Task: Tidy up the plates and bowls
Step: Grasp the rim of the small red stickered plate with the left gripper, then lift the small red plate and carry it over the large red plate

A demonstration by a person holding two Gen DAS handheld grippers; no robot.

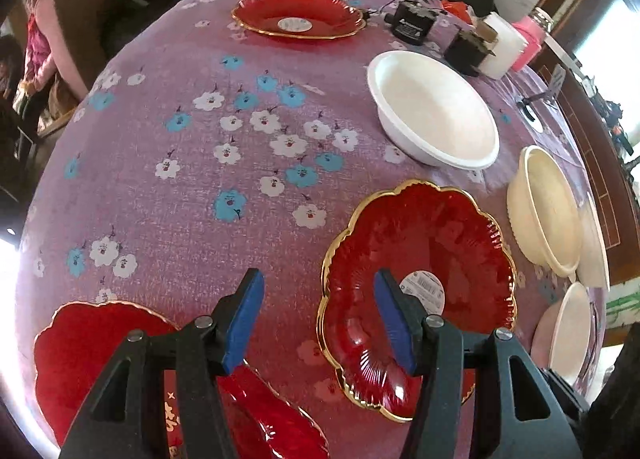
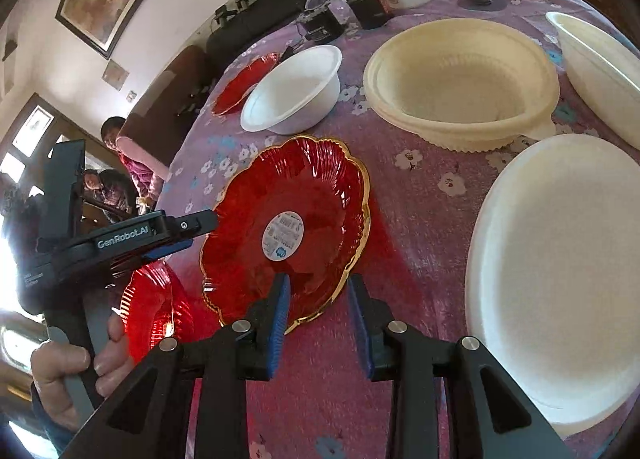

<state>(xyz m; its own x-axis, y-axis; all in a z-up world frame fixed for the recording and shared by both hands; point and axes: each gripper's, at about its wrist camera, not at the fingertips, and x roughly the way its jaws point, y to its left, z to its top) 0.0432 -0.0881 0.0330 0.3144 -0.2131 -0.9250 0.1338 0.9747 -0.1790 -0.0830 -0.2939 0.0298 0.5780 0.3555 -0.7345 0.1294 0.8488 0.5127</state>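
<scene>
Red see-through plastic plate with a gold rim [image 2: 296, 227] lies flat on the purple flowered worktop [image 1: 180, 199], at twelve o'clock from the right gripper [image 2: 318, 311], whose fingers are partly open and empty. The left gripper [image 1: 320, 319] is half open and empty too, over the plate's nine o'clock edge, likely ready to pinch it.

Left tongs [image 1: 320, 323] angled steeply down, jaws apart — right tongs [image 2: 318, 325] narrower, nothing between — both empty

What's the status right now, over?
Left gripper open, empty, beside red plate. Right gripper open, empty, at that plate's near rim. White bowls untouched. Nothing in the way.
</scene>
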